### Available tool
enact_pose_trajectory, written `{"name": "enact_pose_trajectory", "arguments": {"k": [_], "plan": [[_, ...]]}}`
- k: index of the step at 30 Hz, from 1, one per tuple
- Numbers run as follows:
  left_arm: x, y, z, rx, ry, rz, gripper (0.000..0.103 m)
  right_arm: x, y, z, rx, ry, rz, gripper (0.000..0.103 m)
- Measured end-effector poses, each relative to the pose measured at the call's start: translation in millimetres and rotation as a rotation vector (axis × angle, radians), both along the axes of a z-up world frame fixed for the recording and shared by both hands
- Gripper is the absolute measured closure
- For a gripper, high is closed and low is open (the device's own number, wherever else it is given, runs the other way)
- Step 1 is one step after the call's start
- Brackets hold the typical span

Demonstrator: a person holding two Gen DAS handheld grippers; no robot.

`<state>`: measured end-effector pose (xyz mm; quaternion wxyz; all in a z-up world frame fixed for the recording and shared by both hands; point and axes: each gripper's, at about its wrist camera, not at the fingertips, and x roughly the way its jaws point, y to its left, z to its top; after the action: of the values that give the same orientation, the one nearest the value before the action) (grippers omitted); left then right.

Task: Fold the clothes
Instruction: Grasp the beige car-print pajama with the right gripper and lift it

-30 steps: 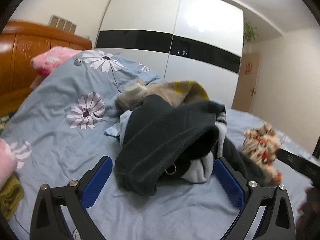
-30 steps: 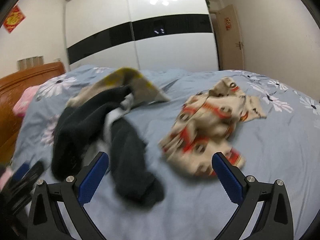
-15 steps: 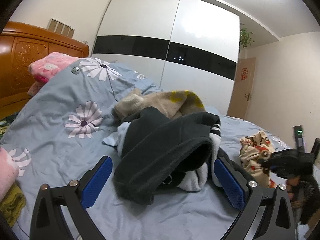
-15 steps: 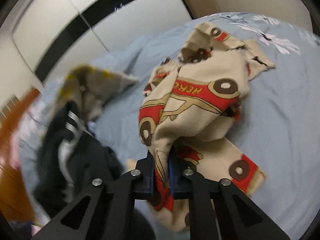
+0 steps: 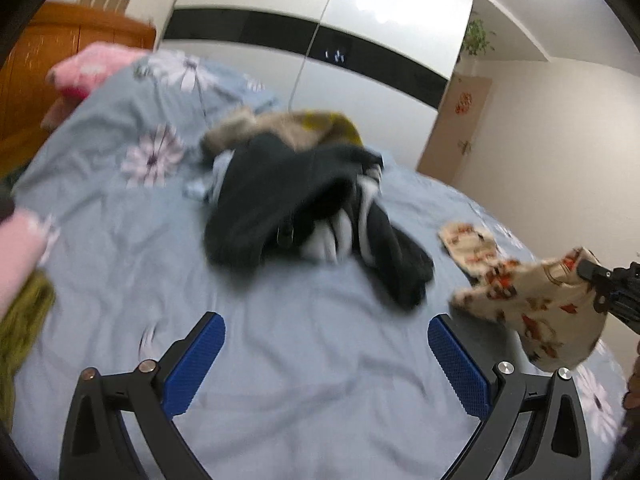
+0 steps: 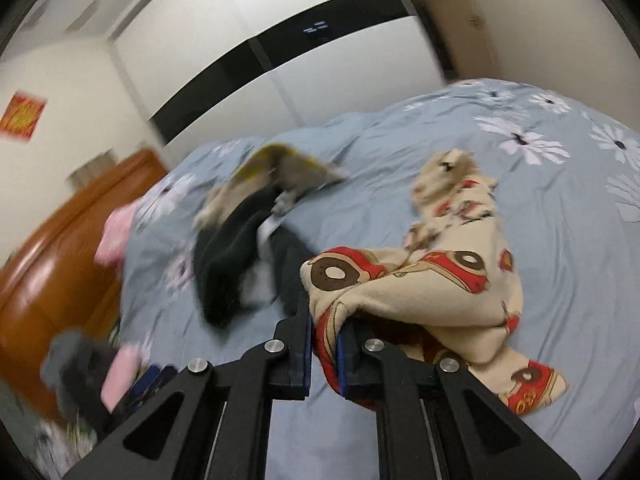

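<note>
Left gripper (image 5: 326,354): hung low over the bed, jaws spread wide, blue pads facing each other with nothing between them.
Right gripper (image 6: 323,354): jaws pinched close together, a fold of cream printed cloth clamped between the blue pads.
Right gripper from the left wrist view (image 5: 612,288): sat off to the right, raised above the bed, cloth hanging from its tip.
Hands: mostly out of sight.
</note>
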<state>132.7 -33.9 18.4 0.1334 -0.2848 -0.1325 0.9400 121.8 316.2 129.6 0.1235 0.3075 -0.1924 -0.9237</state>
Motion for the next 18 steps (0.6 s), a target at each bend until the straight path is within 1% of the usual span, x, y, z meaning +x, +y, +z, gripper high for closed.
{"name": "enact_pose_trajectory", "arguments": {"k": [2, 4, 7, 10, 12, 15, 16, 18], "plan": [[26.2, -12.6, -1.4, -0.021, -0.019, -0.005, 0.000, 24.6, -18.6, -6.9, -0.022, 0.007, 0.061, 0.093], [49.9, -28.0, 0.8, -0.050, -0.023, 0.008, 0.000, 45.5, -43.4, -14.5, 0.000, 0.002, 0.113, 0.093], [83.2, -59.5, 13.6, -0.052, -0.008, 0.023, 0.000, 67.8, -88.8, -29.6, 0.009, -0.021, 0.199, 0.093], [106.9, -88.7, 29.2, -0.057, 0.007, 0.037, 0.000, 81.3, -138.0, -44.4, -0.011, -0.044, 0.280, 0.093], [120.9, -106.7, 39.7, -0.076, 0.036, 0.062, 0.000, 90.8, -171.5, -50.0, -0.058, -0.043, 0.343, 0.093], [138.1, -132.3, 52.5, -0.105, 0.070, 0.107, 0.000, 94.3, -219.0, -57.4, -0.123, -0.054, 0.440, 0.093], [141.0, -138.2, 53.6, -0.106, 0.068, 0.116, 0.000, 94.0, -233.6, -62.2, -0.117, -0.068, 0.458, 0.093], [146.6, -150.0, 55.4, -0.107, 0.063, 0.132, 0.000, 91.8, -260.9, -75.7, -0.060, -0.113, 0.470, 0.091]]}}
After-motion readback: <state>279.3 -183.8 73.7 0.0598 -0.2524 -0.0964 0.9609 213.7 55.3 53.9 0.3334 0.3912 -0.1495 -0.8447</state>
